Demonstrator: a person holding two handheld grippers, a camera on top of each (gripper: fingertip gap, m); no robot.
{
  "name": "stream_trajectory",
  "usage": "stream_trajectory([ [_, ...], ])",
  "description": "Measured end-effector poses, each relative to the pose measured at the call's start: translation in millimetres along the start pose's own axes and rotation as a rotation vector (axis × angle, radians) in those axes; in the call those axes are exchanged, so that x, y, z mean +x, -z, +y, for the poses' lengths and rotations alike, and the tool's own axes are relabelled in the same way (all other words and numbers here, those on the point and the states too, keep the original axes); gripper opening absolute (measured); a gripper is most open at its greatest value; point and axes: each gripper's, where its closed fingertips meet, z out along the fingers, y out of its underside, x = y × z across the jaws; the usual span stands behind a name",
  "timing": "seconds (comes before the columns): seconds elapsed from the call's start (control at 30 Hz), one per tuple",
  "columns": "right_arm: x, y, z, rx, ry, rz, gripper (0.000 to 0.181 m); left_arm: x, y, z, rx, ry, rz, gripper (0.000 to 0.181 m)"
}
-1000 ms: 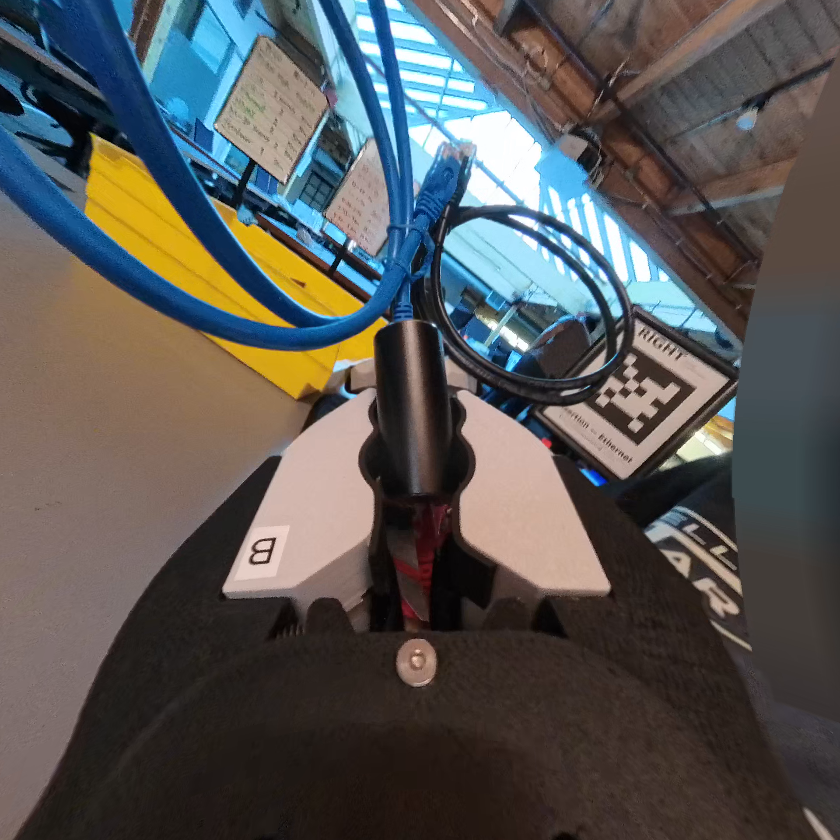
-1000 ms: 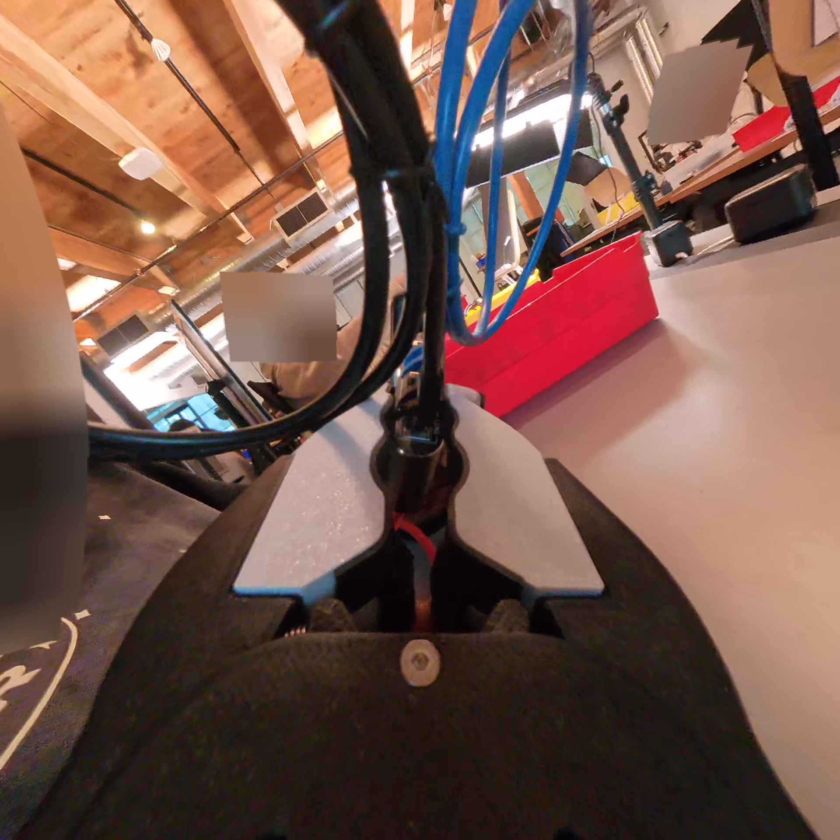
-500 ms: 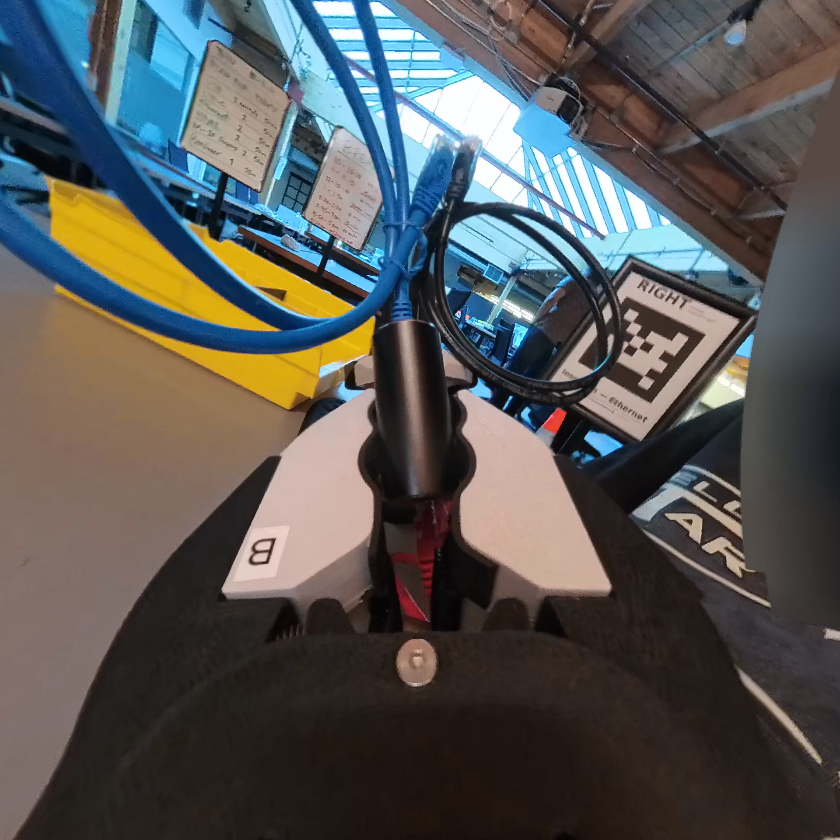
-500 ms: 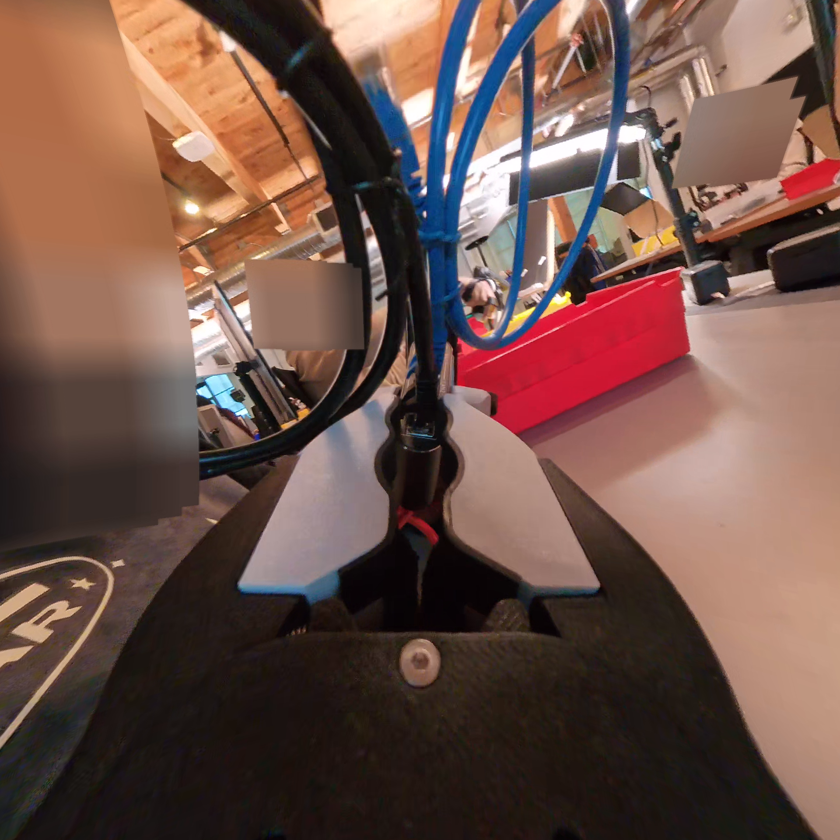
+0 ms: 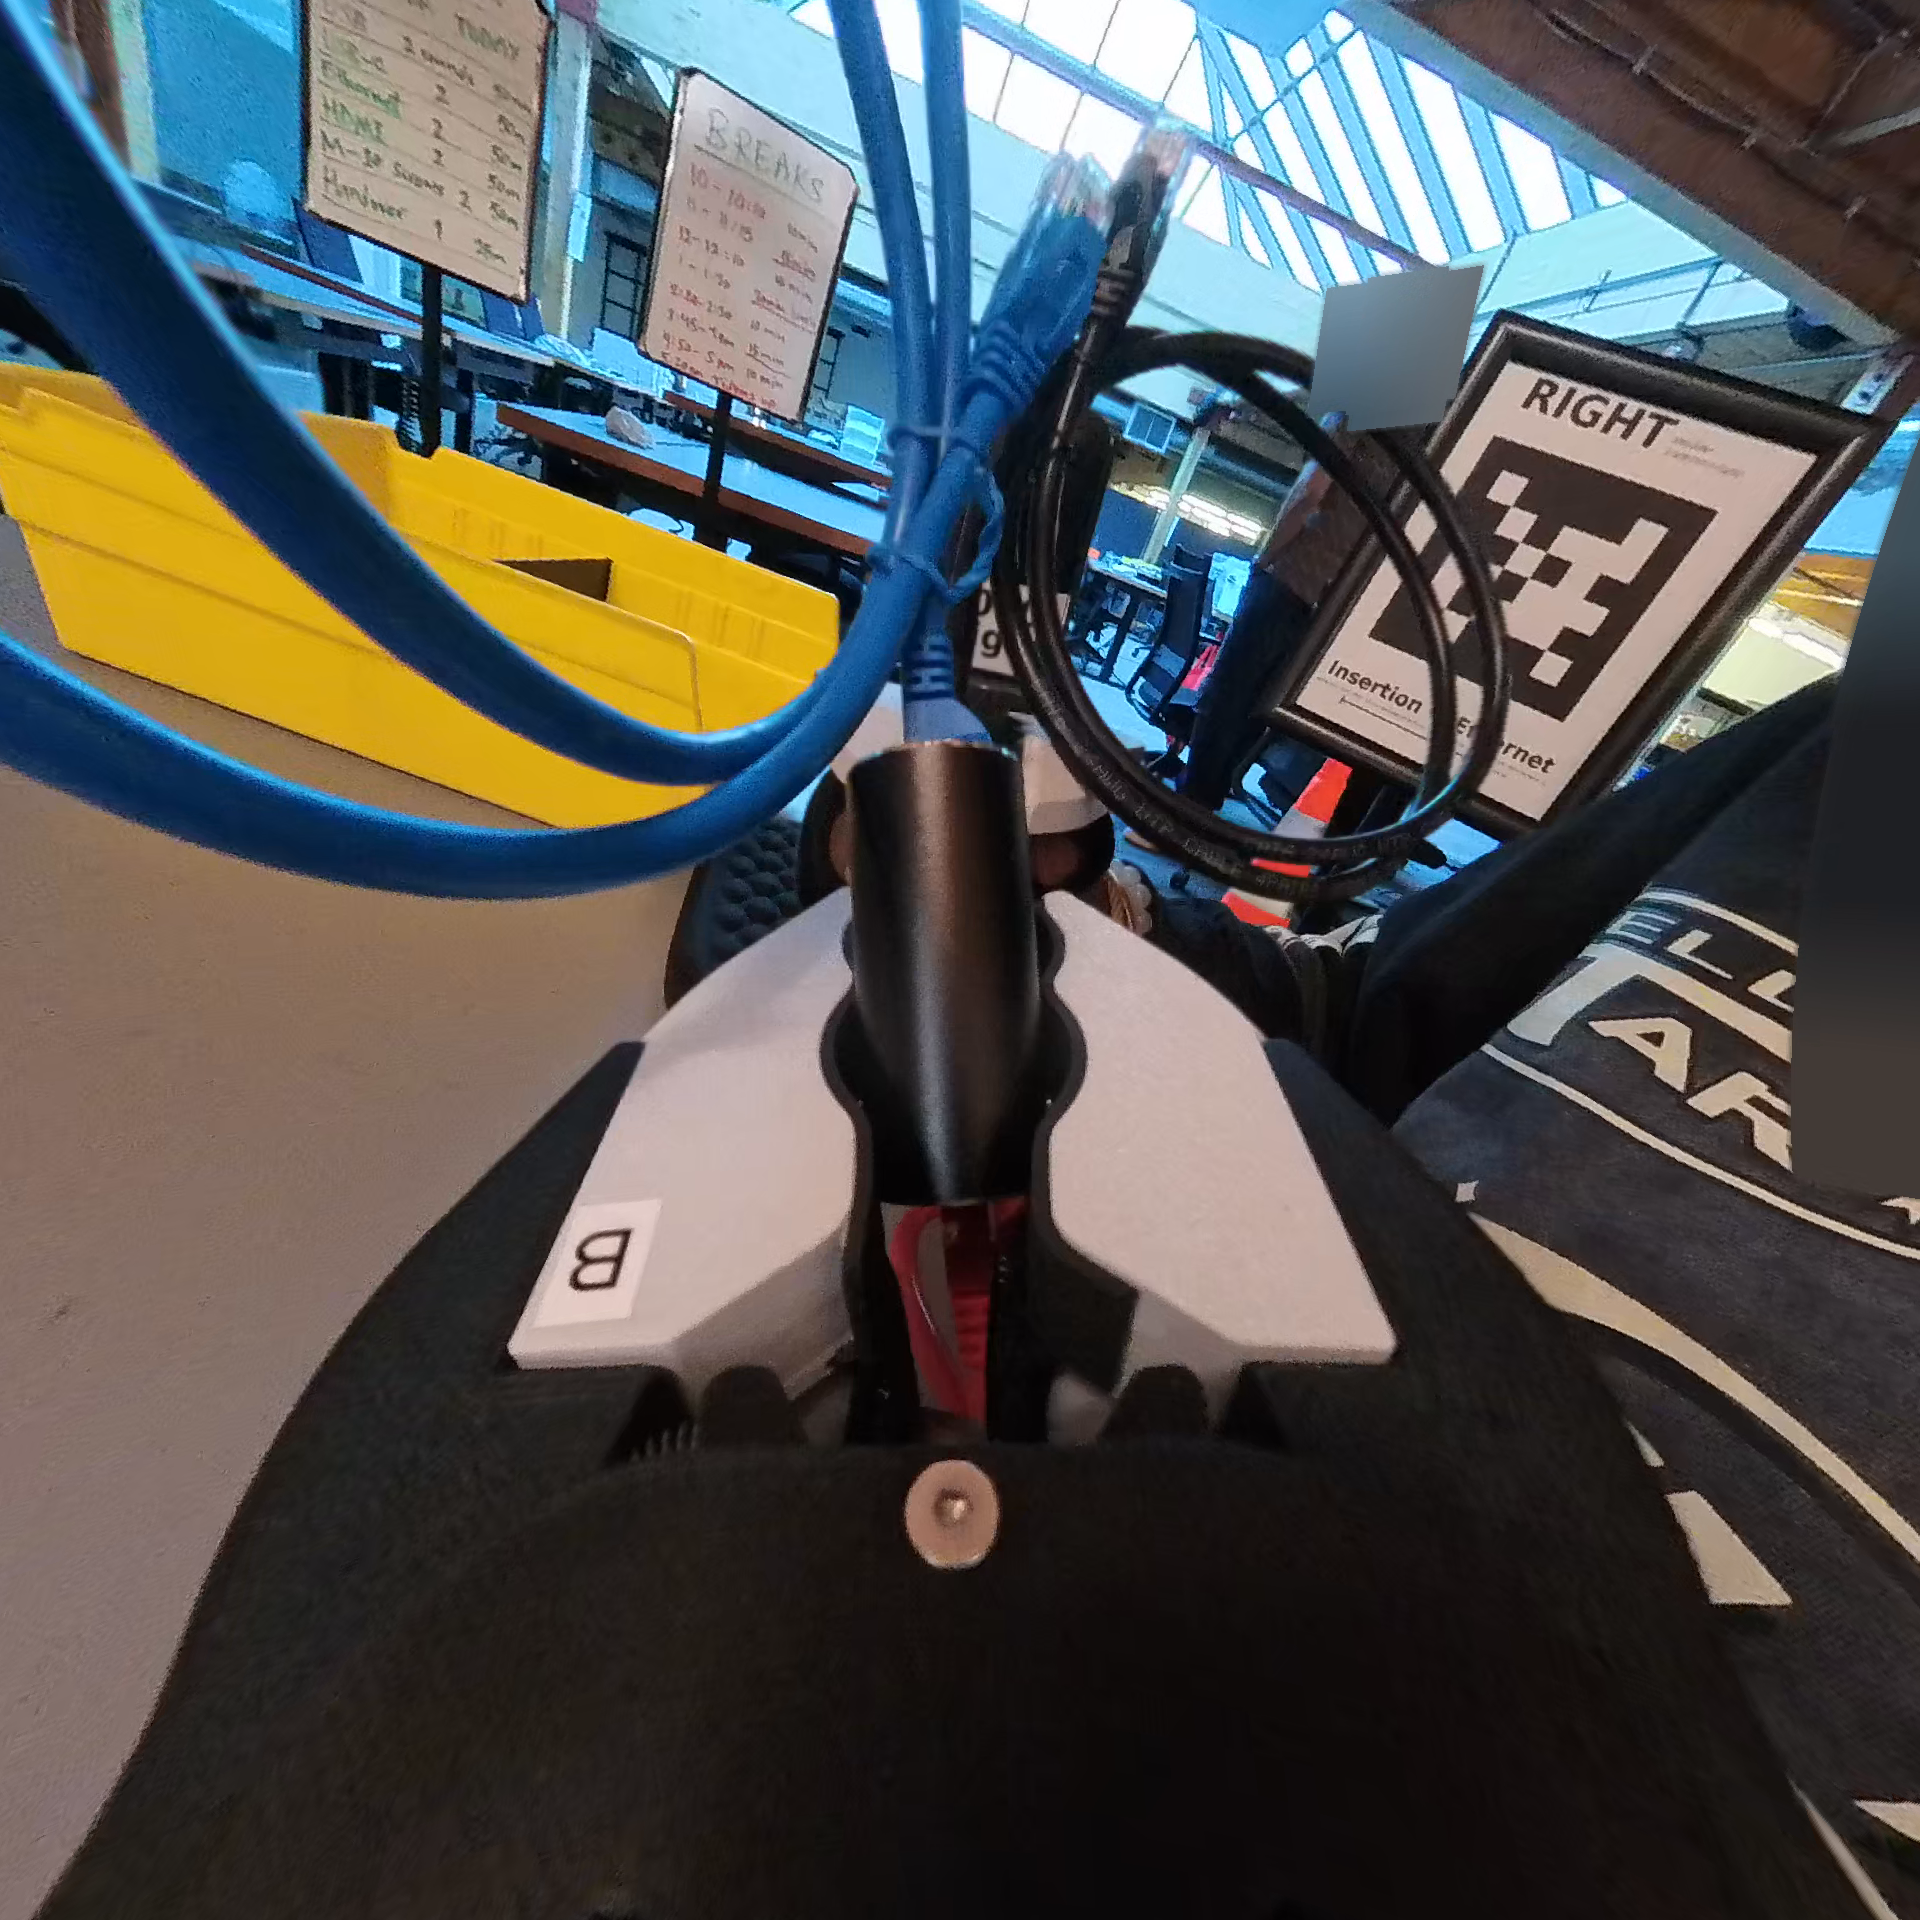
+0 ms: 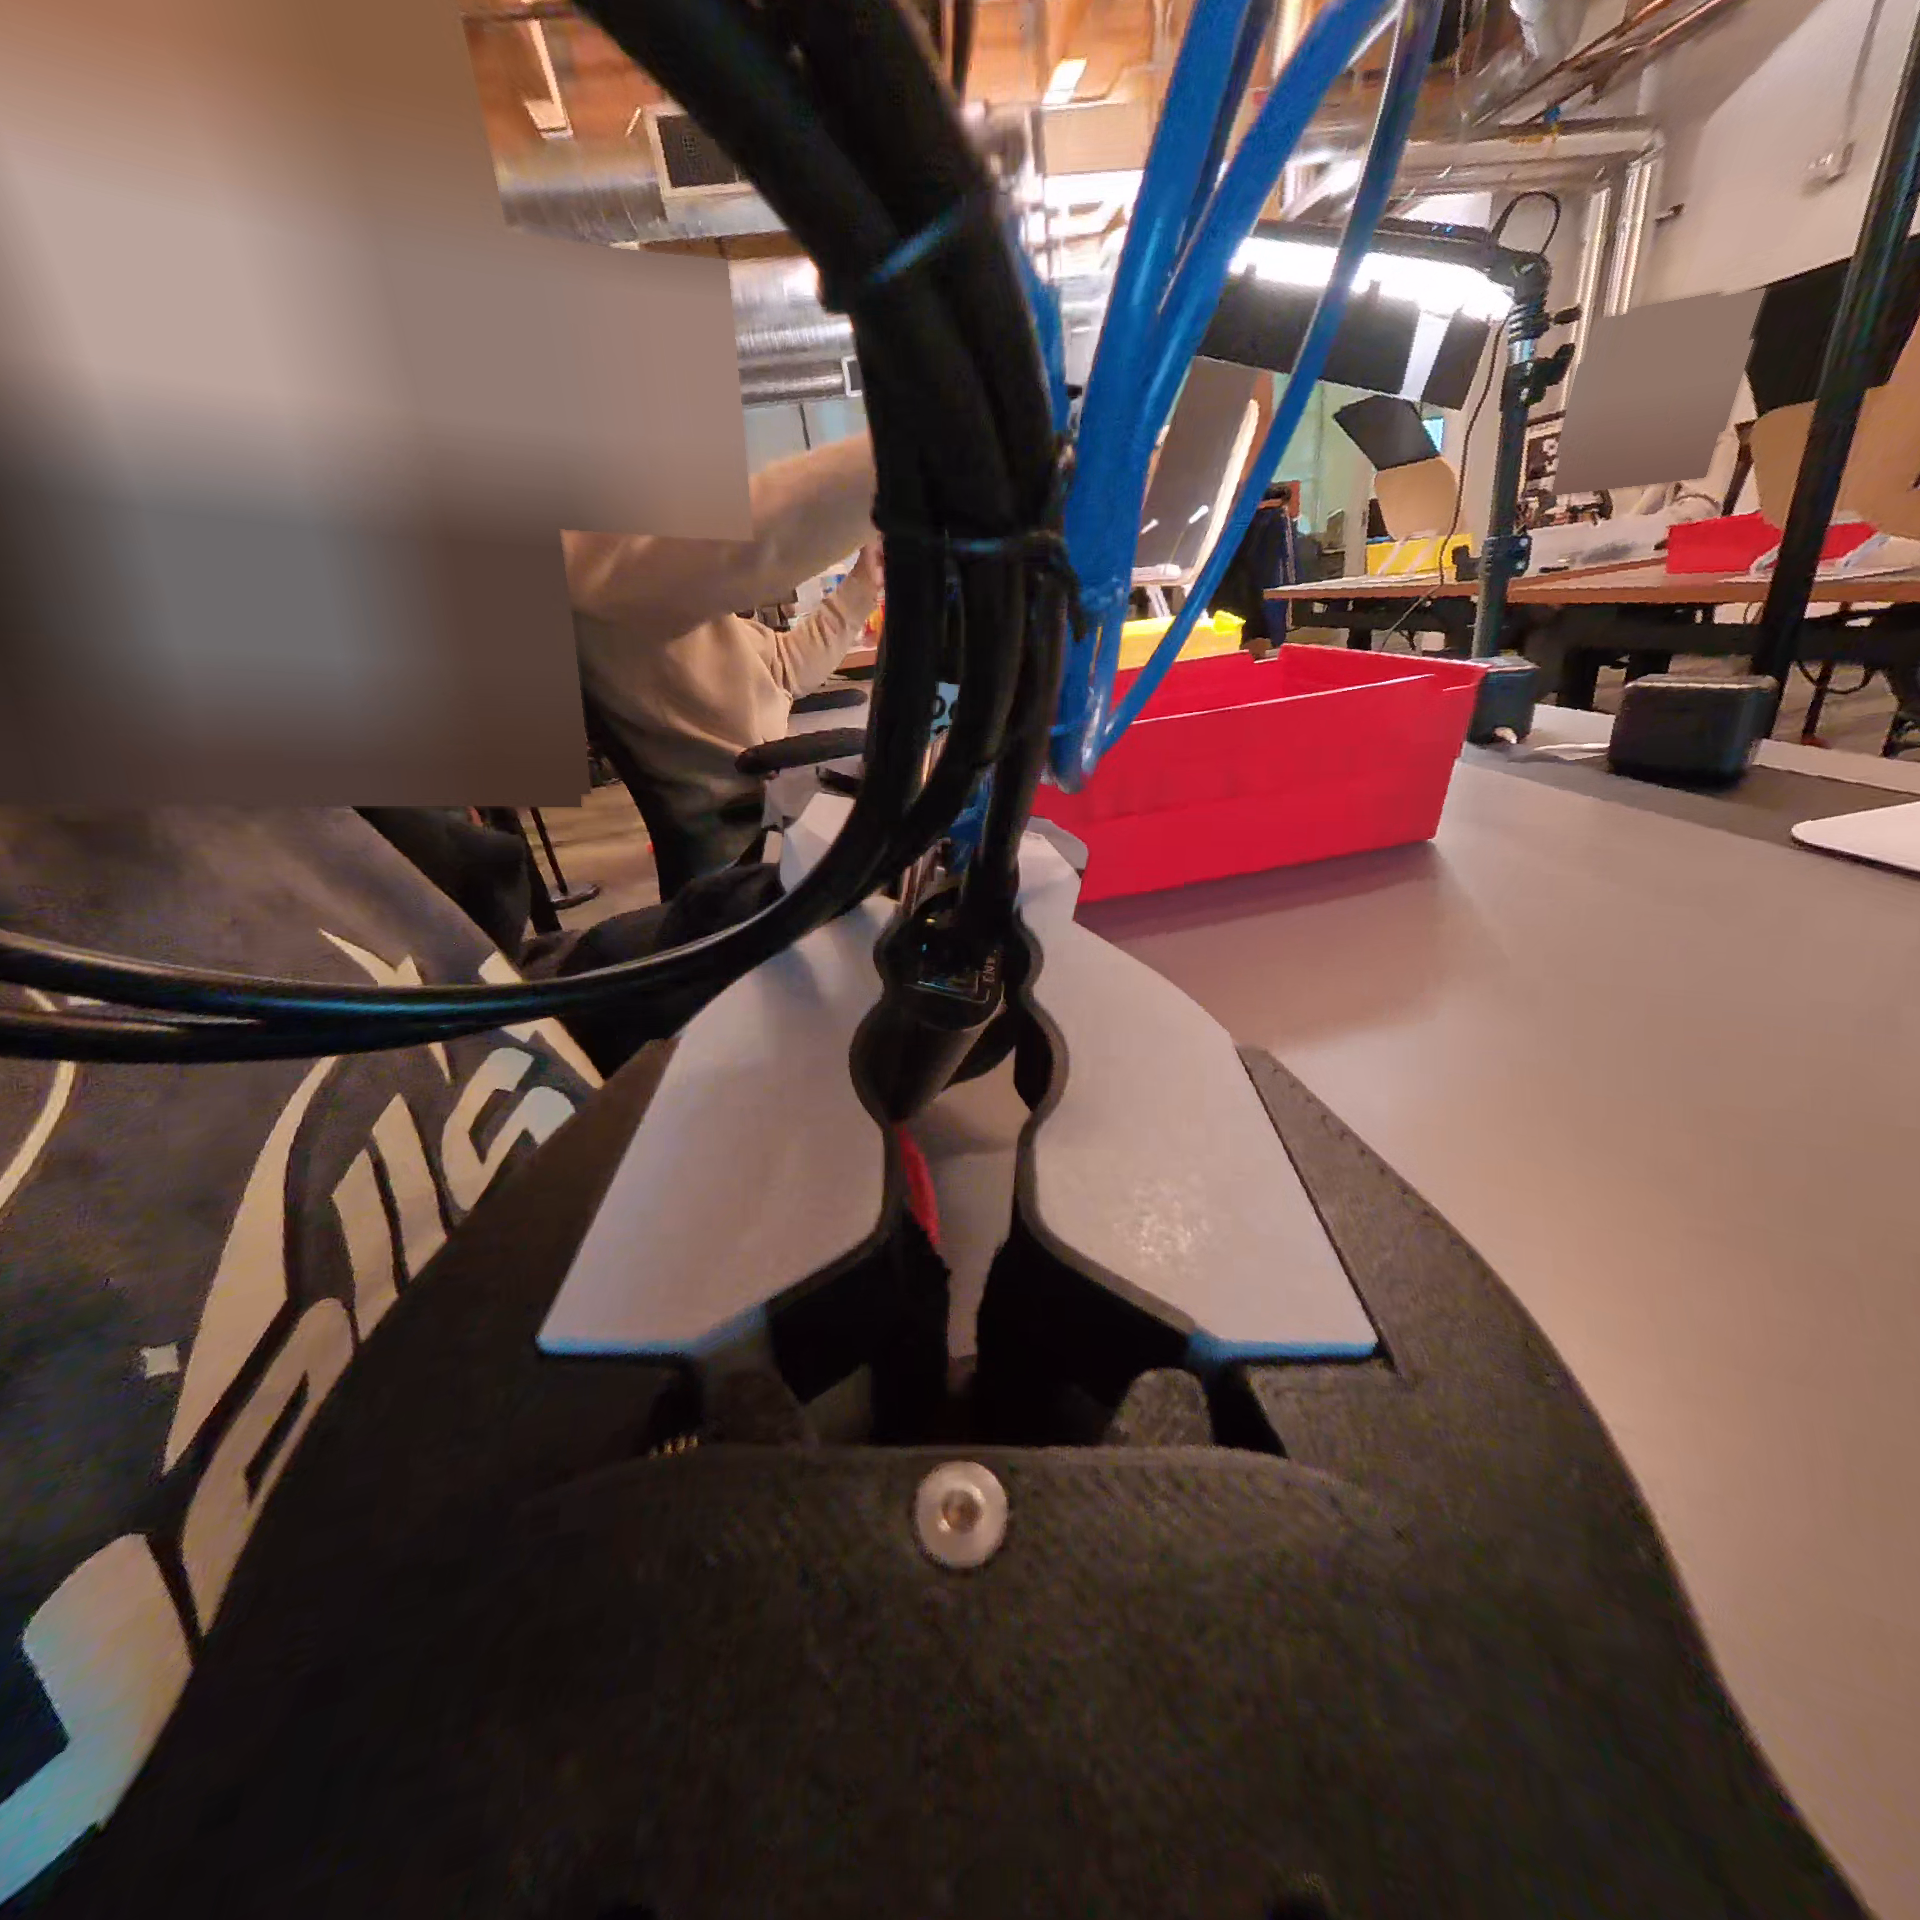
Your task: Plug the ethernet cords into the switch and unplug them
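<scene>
My left gripper (image 5: 940, 935) is shut on a black cylindrical connector piece (image 5: 935, 997). A blue ethernet cord (image 5: 928, 675) is plugged into its far end and loops off to the left. A free blue plug (image 5: 1060, 239) and a free black plug (image 5: 1143, 177) stick up beside a coiled black cord (image 5: 1455, 665). My right gripper (image 6: 951, 935) is shut on a black connector piece (image 6: 930, 1008) that leans left in the jaws. The black cord bundle (image 6: 935, 436) rises from it, with the blue cord (image 6: 1153, 416) behind. Pale fingertips of the other gripper (image 6: 1049, 862) show just past it.
A grey table (image 5: 208, 1039) lies to the left, with a yellow bin (image 5: 343, 634) on it. A red bin (image 6: 1278, 769) sits on the table (image 6: 1558, 1039) in the right wrist view. A framed marker sign (image 5: 1548, 582) stands to the right. A person's dark printed shirt (image 6: 156, 987) is close by. Both grippers' tips are close together, under 4 cm apart.
Both views have tipped down from the ceiling toward the table and room. The cord loops have swung with them. The black piece in my right gripper now leans left.
</scene>
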Motion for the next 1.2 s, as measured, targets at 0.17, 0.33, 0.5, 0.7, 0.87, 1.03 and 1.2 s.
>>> stream_trajectory([
  [0.17, 0, 1, 1, 0.001, -0.048, -0.027, 0.015, -1, 0, 2, -0.011, -0.004, -0.005, 0.027],
  [0.33, 11, 2, 8, -0.081, 0.144, 0.114, 0.016, -10, 0, 5, -0.026, -0.043, -0.083, 0.027],
  [0.5, 19, 5, 11, -0.116, 0.347, 0.235, 0.016, -16, -1, 8, -0.042, -0.078, -0.143, 0.026],
  [0.7, 23, 5, 9, -0.109, 0.477, 0.325, 0.015, -20, 0, 7, -0.024, -0.063, -0.172, 0.027],
  [0.87, 12, 6, 11, -0.107, 0.248, 0.134, 0.022, -9, -1, 14, -0.062, -0.029, -0.084, 0.027],
  [1.03, 6, 9, 11, -0.105, 0.355, 0.129, 0.018, -3, -3, 16, -0.076, -0.046, -0.057, 0.027],
  [1.2, 9, 6, 8, -0.088, 0.446, 0.213, 0.017, -8, -2, 16, -0.073, -0.037, -0.084, 0.027],
])
